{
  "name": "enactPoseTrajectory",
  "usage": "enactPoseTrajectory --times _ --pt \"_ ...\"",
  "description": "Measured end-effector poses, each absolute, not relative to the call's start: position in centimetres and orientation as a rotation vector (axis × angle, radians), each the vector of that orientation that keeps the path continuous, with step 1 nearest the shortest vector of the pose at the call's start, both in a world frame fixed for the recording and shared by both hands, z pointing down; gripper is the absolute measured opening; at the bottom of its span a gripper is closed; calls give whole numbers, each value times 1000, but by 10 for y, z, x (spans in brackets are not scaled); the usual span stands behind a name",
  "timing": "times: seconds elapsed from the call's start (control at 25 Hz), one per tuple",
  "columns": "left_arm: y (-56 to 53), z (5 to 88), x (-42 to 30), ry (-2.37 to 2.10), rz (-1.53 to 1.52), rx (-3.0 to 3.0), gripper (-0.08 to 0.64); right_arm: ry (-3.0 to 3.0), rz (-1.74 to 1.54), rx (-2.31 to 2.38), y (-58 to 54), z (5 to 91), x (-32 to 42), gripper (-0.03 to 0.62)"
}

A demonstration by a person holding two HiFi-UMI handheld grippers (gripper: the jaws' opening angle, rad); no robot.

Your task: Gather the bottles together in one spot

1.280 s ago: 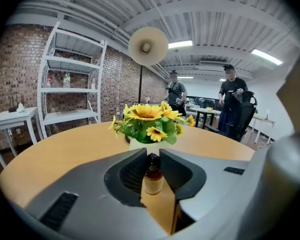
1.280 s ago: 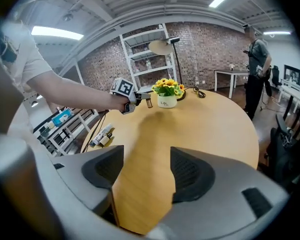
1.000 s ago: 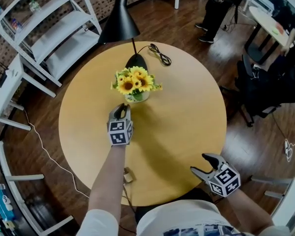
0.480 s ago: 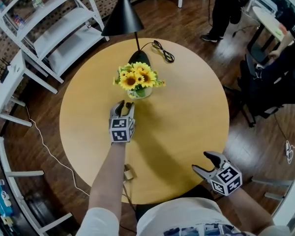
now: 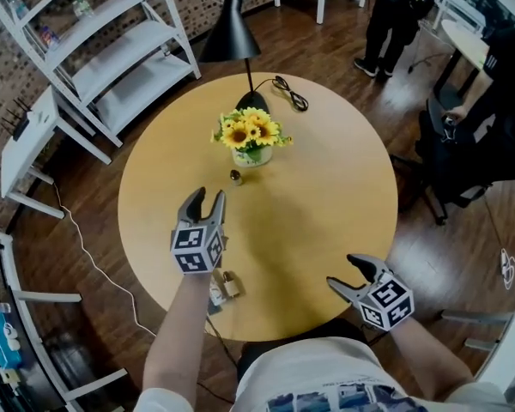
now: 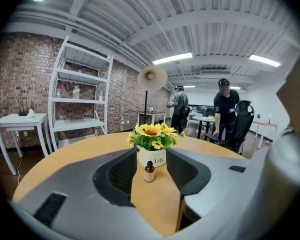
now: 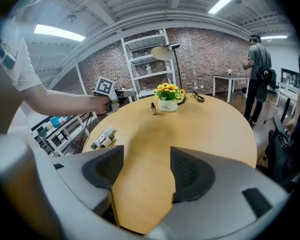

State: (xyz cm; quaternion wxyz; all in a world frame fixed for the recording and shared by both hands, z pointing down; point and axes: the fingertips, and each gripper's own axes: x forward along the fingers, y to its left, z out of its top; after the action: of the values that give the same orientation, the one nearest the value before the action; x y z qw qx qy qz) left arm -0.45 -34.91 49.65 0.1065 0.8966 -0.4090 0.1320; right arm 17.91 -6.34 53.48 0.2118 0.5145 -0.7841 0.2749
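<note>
A small brown bottle [image 5: 235, 177] stands upright on the round wooden table [image 5: 326, 187], just in front of the white pot of sunflowers [image 5: 251, 141]. My left gripper [image 5: 202, 198] hangs a hand's width nearer to me; its jaws have just been opening and nothing is between them. In the left gripper view the bottle [image 6: 149, 171] stands beyond the open left gripper [image 6: 151, 186]. Two more small bottles [image 5: 223, 285] lie by the table's near edge, under my left forearm. My right gripper [image 5: 350, 275] is open and empty over the near right edge. The right gripper view shows these lying bottles [image 7: 103, 137].
A black lamp [image 5: 231, 33] stands behind the flowers with its cable [image 5: 289, 93] coiled on the table. White shelves [image 5: 94, 41] and a small white table [image 5: 26, 136] stand at the left. A person [image 5: 393, 11] and a dark chair [image 5: 463, 136] are at the right.
My left gripper has let go of the small brown bottle beside the flower pot, opened, and drawn back toward me and upward. My right gripper has shifted slightly.
</note>
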Motion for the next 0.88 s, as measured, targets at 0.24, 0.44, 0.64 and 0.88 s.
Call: enactPoseTrajectory --times 0.24,0.44,0.64,0.88 --pt "-251 450 -86 -1172 352 2558 161 -2225 704 1440 -43 500 132 314" --pt "-161 441 -160 -1159 366 2483 161 -2219 688 1468 -13 482 91 314" --pt "-82 442 -221 -1130 358 2416 163 -2201 678 1498 27 467 44 314" --pt "-7 461 -266 -1066 389 2351 163 -2173 686 1548 75 468 1 314"
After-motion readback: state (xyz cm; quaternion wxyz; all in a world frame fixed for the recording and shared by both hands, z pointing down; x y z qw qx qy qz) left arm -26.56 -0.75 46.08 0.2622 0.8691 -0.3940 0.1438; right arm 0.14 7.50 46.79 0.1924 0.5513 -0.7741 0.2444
